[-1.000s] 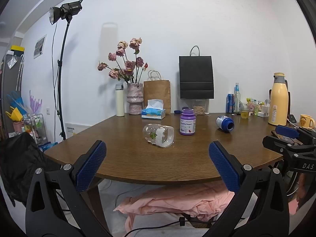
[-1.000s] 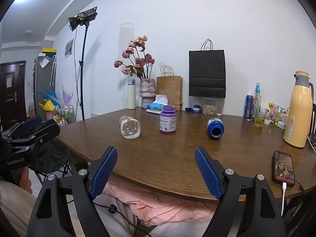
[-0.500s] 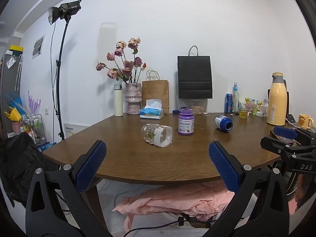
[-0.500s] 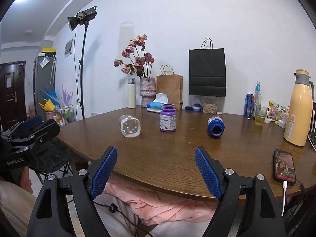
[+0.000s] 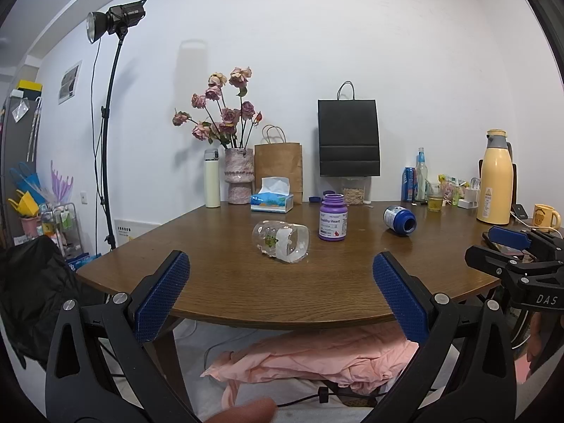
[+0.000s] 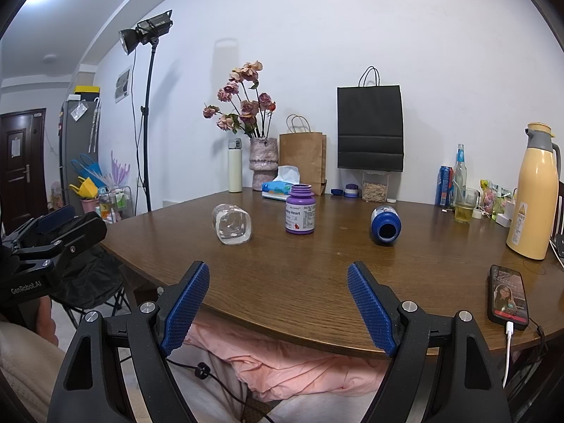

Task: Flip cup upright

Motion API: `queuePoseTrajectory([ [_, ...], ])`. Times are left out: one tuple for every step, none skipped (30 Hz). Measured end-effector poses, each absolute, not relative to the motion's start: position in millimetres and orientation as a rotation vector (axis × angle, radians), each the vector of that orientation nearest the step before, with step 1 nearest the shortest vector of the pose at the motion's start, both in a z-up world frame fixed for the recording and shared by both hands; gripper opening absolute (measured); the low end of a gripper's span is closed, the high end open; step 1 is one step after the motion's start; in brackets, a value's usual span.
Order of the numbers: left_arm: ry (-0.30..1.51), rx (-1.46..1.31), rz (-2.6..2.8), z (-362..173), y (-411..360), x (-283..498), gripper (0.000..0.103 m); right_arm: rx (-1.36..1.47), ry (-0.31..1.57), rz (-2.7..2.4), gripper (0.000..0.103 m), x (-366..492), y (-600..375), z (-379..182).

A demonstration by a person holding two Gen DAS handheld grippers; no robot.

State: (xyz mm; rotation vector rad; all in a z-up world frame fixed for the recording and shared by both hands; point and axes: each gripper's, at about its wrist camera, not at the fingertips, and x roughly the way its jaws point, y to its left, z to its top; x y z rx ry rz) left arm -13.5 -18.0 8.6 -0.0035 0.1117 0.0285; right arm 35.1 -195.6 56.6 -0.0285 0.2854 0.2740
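A vase point(image 5: 239, 175) at the back of the table point(image 5: 282, 282) holds wilted pink roses point(image 5: 222, 112); a tissue box point(image 5: 271, 201) beside it has a tissue standing out of its slot; a clear canister point(image 6: 375, 188) under the black bag point(image 6: 370, 127) holds pale seeds or grain; a glass point(image 6: 465, 208) at centre right of the right view holds yellow liquid; the purple bottle point(image 5: 332, 217) stands upright with its mouth uncapped, contents hidden; the blue bottle point(image 6: 385, 225) lies on its side with its dark open mouth toward the right camera; a yellow flask point(image 6: 534, 190) stands at the right edge.

The cup point(image 5: 281, 239) is clear glass, lying on its side just left of the purple bottle, near the middle of the left view; it bears a white band and a small green figure, and looks empty; its wide end points toward the lower right of that frame.

The left gripper point(image 5: 280, 294) has its blue fingers point(image 5: 162, 296) spread wide, grasping nothing, low in the frame before the table edge; the right gripper point(image 6: 278, 305) is likewise released, fingers point(image 6: 370, 310) apart over the near edge; a phone point(image 6: 508, 297) lies at lower right.
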Motion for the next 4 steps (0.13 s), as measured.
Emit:
queuePoseTrajectory([
  [0.112, -0.003, 0.025, 8.5, -18.4, -13.7, 0.103, -0.029, 0.287, 0.274, 0.085, 35.2, -195.6, 56.1],
  [0.113, -0.002, 0.022, 8.3, -18.8, -13.5, 0.103, -0.029, 0.287, 0.273, 0.085, 34.9, -194.9, 55.7],
  [0.120, 0.001, 0.024, 8.4, -20.1, -12.5, 0.103, -0.029, 0.287, 0.274, 0.085, 35.0, -194.9, 55.5],
  [0.120, 0.005, 0.027, 8.5, -21.1, -12.2, 0.103, -0.029, 0.289, 0.274, 0.085, 35.6, -194.8, 54.8],
])
